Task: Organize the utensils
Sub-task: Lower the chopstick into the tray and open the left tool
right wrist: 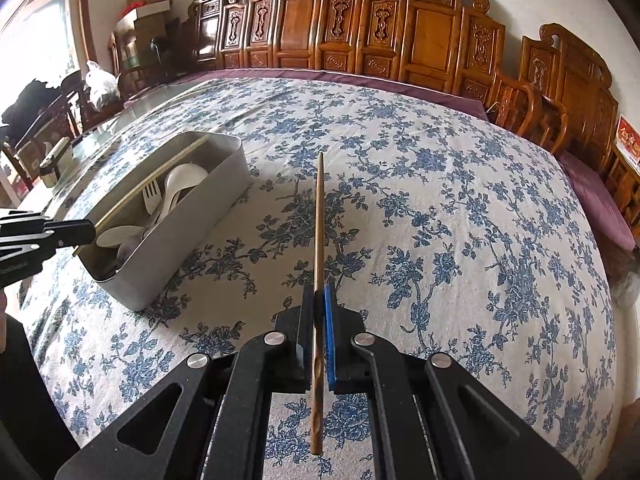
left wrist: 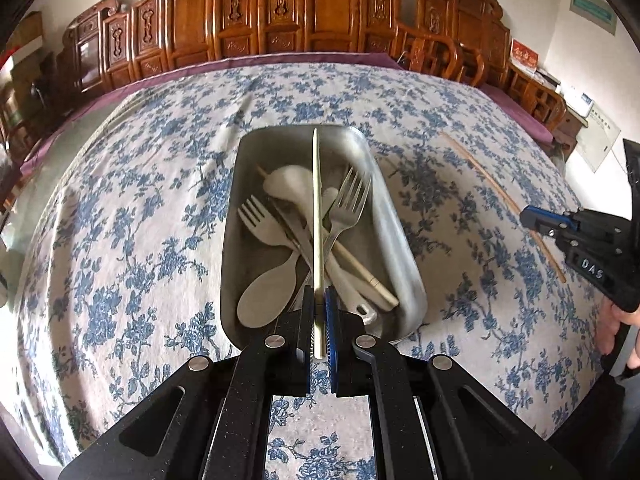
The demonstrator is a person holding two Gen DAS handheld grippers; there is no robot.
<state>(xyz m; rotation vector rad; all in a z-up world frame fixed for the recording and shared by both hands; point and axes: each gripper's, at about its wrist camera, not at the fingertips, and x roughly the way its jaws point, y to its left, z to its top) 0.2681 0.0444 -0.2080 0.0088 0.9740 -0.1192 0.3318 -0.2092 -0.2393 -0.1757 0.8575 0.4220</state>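
Note:
A metal tray [left wrist: 396, 236] on the floral tablecloth holds forks [left wrist: 348, 204], white spoons [left wrist: 292, 184] and a chopstick [left wrist: 360, 268]. My left gripper [left wrist: 319, 300] hangs over the tray's near end, shut on a pale chopstick [left wrist: 317, 200] that points along the tray. My right gripper [right wrist: 319, 296] is shut on a brown wooden chopstick [right wrist: 319, 220], held above the cloth to the right of the tray [right wrist: 192, 236]. In the left wrist view the right gripper [left wrist: 528, 214] shows at the right edge with its chopstick [left wrist: 492, 184]. The left gripper [right wrist: 86, 228] appears at the tray's near end in the right wrist view.
Carved wooden chairs [left wrist: 280, 12] line the table's far side. A purple cloth edge [right wrist: 592, 192] runs under the floral tablecloth [right wrist: 440, 220]. Boxes and bags [right wrist: 144, 4] sit at the far left. A person's hand [left wrist: 616, 328] shows at the right edge.

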